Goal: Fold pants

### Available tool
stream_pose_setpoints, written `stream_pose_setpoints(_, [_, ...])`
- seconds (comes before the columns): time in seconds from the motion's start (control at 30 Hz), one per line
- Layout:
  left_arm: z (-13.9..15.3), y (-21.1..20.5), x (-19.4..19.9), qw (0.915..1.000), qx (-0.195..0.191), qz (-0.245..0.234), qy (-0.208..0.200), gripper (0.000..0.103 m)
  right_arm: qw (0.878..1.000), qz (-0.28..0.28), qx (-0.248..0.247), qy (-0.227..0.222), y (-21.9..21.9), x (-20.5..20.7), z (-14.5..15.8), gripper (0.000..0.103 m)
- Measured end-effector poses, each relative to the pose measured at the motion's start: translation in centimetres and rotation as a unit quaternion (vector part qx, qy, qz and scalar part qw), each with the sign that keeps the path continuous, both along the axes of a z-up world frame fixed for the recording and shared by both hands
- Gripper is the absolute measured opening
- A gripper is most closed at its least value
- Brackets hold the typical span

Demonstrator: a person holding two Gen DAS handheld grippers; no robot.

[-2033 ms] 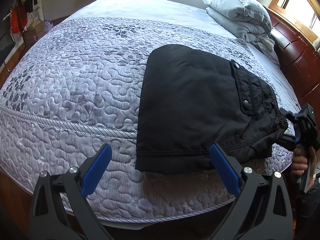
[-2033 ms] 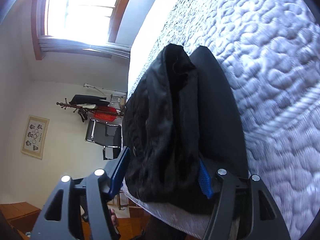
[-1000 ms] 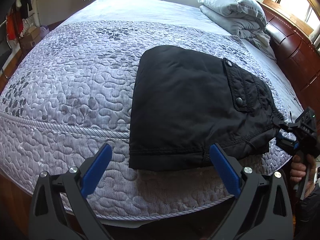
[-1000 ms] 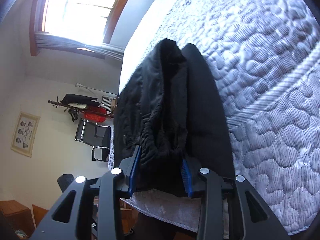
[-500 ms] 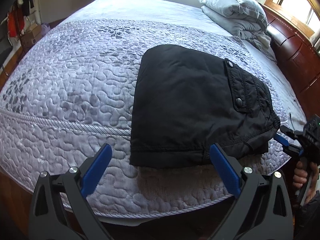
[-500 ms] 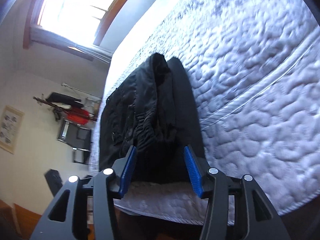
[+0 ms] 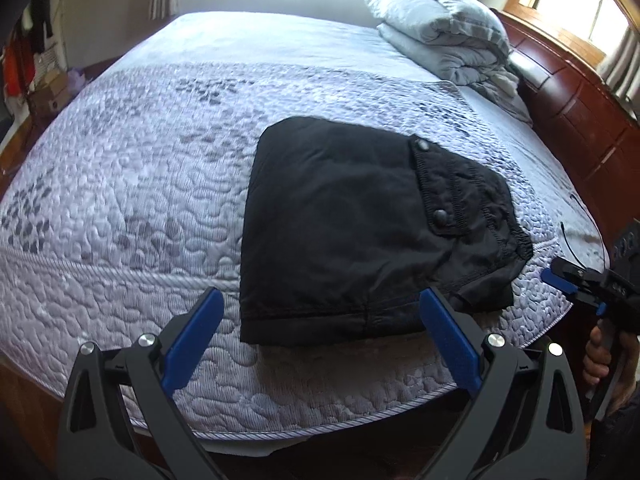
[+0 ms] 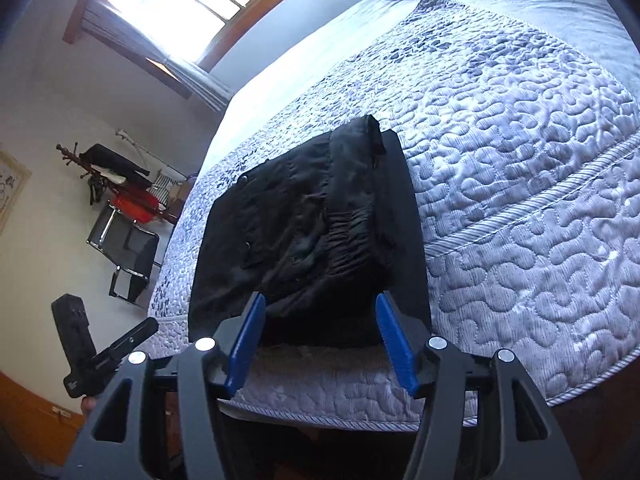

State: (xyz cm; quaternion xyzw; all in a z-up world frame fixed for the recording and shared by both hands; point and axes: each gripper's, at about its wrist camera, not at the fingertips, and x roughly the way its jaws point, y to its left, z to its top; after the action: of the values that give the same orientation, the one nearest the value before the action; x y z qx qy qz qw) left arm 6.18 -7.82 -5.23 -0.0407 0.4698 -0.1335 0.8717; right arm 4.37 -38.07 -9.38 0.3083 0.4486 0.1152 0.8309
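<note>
My left tongs (image 7: 320,330) stand wide apart at the bottom of the frame, nothing between them. My right tongs (image 8: 320,320) have just been opening and now stand apart, pads clear of the cloth. The folded black pants (image 7: 372,232) lie just beyond both, in the middle of the frame, near the quilt's (image 7: 132,184) front edge. A grey folded blanket (image 7: 448,44) sits at the upper right, beside the wooden headboard (image 7: 580,120).

Quilted grey bed (image 7: 132,184), folded black pants (image 7: 360,232), grey bedding pile (image 7: 444,48)
</note>
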Motion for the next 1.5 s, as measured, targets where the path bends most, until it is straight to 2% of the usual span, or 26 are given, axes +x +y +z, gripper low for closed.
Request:
stream_pose_setpoints(0.3, [3.8, -1.5, -0.8, 0.9957, 0.044, -0.035, -0.074, 0.098, 1.000, -0.010, -0.011, 0.009, -0.5, 1.4, 0.1, 0.060])
stream_pose_setpoints(0.5, [3.8, -1.9, 0.4, 0.9944, 0.060, -0.036, -0.080, 0.098, 0.999, -0.008, -0.037, 0.005, -0.2, 2.9, 0.6, 0.060])
stream_pose_setpoints(0.6, [3.1, -2.0, 1.5, 0.9937, 0.074, -0.033, -0.078, 0.098, 0.997, -0.003, -0.078, 0.003, 0.5, 3.8, 1.1, 0.071])
stream_pose_setpoints(0.7, [1.4, -1.8, 3.4, 0.9957, 0.071, -0.041, -0.042, 0.100, 0.995, 0.011, -0.098, 0.001, 1.0, 4.8, 1.1, 0.072])
stream_pose_setpoints(0.73, [0.2, -1.4, 4.7, 0.9967, 0.064, -0.049, -0.006, 0.100, 0.995, 0.013, -0.098, 0.004, 1.0, 5.1, 0.9, 0.072])
stream_pose_setpoints(0.83, [-2.0, 0.0, 7.1, 0.9961, 0.028, -0.061, 0.058, 0.100, 0.995, 0.014, -0.092, 0.015, 0.6, 6.1, 0.1, 0.074])
stream_pose_setpoints(1.1, [-5.2, 4.2, 11.5, 0.9876, -0.074, -0.062, 0.124, 0.100, 0.997, 0.008, -0.065, 0.037, -1.1, 7.9, -1.9, 0.074])
stream_pose_setpoints(1.2, [-6.8, 5.2, 13.0, 0.9693, -0.157, -0.090, 0.167, 0.100, 0.997, 0.015, -0.058, 0.040, -1.4, 8.4, -2.5, 0.074])
stream_pose_setpoints(1.27, [-8.2, 5.8, 14.1, 0.9539, -0.204, -0.092, 0.200, 0.100, 0.997, 0.019, -0.057, 0.044, -1.5, 8.8, -2.9, 0.074])
stream_pose_setpoints(1.43, [-11.2, 6.4, 16.0, 0.9275, -0.261, -0.089, 0.252, 0.100, 0.998, 0.025, -0.014, 0.054, -2.5, 9.6, -4.4, 0.079])
stream_pose_setpoints(1.5, [-12.8, 6.4, 16.5, 0.9099, -0.291, -0.092, 0.281, 0.100, 0.998, 0.029, 0.005, 0.061, -2.9, 9.9, -5.1, 0.081])
